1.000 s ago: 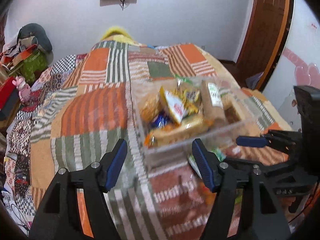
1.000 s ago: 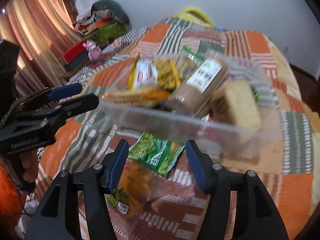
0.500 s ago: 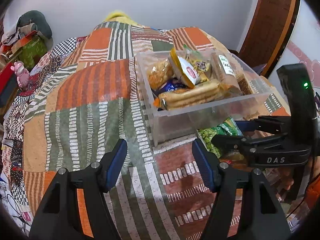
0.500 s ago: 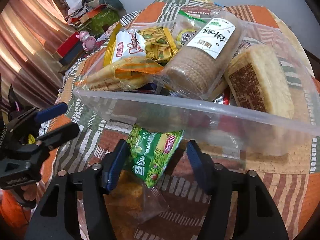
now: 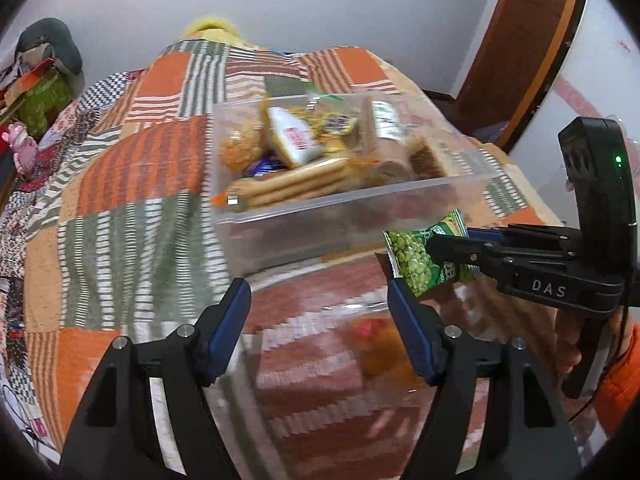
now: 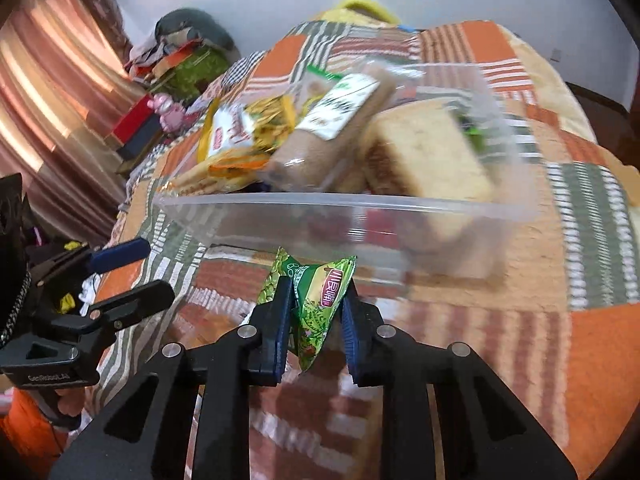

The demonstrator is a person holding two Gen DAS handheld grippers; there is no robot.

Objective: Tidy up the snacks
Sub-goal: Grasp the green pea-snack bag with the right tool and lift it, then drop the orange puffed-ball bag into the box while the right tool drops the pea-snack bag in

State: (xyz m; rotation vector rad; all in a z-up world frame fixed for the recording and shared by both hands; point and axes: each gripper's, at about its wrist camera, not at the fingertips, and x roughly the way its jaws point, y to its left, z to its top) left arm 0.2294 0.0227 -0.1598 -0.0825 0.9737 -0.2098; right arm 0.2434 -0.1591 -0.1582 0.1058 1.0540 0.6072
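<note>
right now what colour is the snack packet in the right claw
Green, with a red logo patch; the packet shows best in the right wrist view.

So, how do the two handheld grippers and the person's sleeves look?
Both the left gripper and the right gripper have black frames, silver bolts and blue finger pads. The right one's body reads "DAS" and shows a green light. The sleeve is orange.

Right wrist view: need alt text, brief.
The right gripper is shut on a green pea snack packet, just in front of a clear plastic bin packed with snacks on a patchwork quilt. The open left gripper sits at far left.
</note>
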